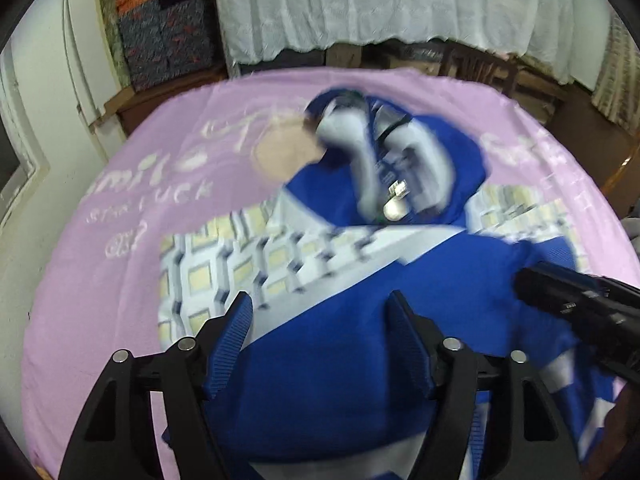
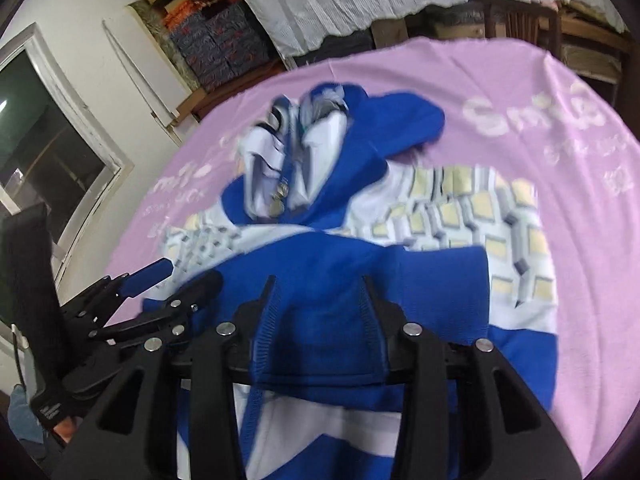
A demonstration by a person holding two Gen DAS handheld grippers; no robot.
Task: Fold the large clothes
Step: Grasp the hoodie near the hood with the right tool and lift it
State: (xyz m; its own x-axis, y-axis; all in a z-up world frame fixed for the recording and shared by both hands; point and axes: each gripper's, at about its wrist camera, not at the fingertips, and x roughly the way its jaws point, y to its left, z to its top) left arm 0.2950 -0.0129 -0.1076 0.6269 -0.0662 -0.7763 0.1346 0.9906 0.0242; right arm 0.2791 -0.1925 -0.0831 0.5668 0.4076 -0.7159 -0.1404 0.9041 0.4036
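The left gripper point(image 1: 320, 312) has its blue ribbed jaws spread wide above the cloth, with nothing pinched between them. The right gripper point(image 2: 318, 292) has its jaws set narrower, and a raised fold of blue fabric stands between the pads; whether they actually press on it cannot be told through the blur.

The royal-blue and white zip-front hooded jacket point(image 1: 340, 352) lies on a lilac bedsheet printed with pale lettering point(image 1: 100, 280), across the middle of the bed and reaching to the near edge under both grippers. Its lower blue part is bunched and doubled over a white band checked with pale yellow squares point(image 1: 224, 264). Farther off, the blue hood point(image 1: 400, 168) lies open, showing its white lining and a zipper line with a small metal pull. In the right wrist view the left gripper point(image 2: 160, 280) hangs over the jacket's left edge.
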